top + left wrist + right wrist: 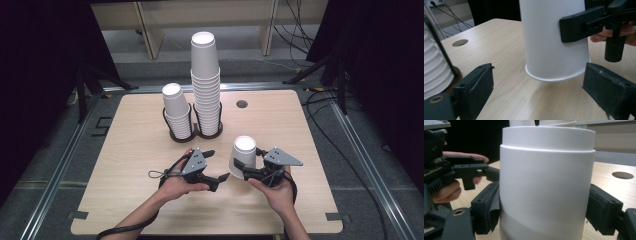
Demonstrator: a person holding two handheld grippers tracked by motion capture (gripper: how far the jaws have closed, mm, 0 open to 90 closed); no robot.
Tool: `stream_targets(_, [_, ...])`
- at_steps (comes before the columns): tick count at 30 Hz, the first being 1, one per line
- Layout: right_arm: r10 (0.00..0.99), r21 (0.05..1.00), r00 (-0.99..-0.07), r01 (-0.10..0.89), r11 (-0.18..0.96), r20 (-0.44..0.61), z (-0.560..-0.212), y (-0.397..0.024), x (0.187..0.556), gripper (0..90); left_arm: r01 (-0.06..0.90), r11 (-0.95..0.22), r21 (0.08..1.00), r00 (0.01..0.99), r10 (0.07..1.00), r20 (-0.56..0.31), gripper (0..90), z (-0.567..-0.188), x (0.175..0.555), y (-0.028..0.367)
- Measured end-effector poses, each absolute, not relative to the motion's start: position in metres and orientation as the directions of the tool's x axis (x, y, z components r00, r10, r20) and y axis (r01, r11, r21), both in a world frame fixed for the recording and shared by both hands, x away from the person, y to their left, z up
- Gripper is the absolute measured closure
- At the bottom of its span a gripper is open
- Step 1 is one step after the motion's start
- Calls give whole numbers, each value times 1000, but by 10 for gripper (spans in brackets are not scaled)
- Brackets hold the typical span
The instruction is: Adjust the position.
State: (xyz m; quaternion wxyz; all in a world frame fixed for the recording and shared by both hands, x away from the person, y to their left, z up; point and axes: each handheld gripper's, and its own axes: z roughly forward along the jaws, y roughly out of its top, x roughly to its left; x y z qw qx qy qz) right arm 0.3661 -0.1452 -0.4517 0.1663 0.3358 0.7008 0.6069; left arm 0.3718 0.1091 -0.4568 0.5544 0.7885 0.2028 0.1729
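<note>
Your right claw (246, 169) is clamped on the inverted paper cup (243, 156), tilted, its rim just above the desk (135, 165). Your left claw (216, 167) stands apart and empty beside it. Judged step: separating cups; next, carry this cup to the stacks (206, 85) squarely.

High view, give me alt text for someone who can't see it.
The right gripper clamps an upside-down paper cup while the left gripper stands open beside it. Behind, two cup stacks sit in a black holder on the wooden table.
</note>
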Motion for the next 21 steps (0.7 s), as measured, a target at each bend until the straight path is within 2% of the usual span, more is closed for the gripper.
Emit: stream_targets(21, [655,968,-740,246,50,154,-448,-131,370,225,158,-284,946,880,474,-4,73,-460,382,84])
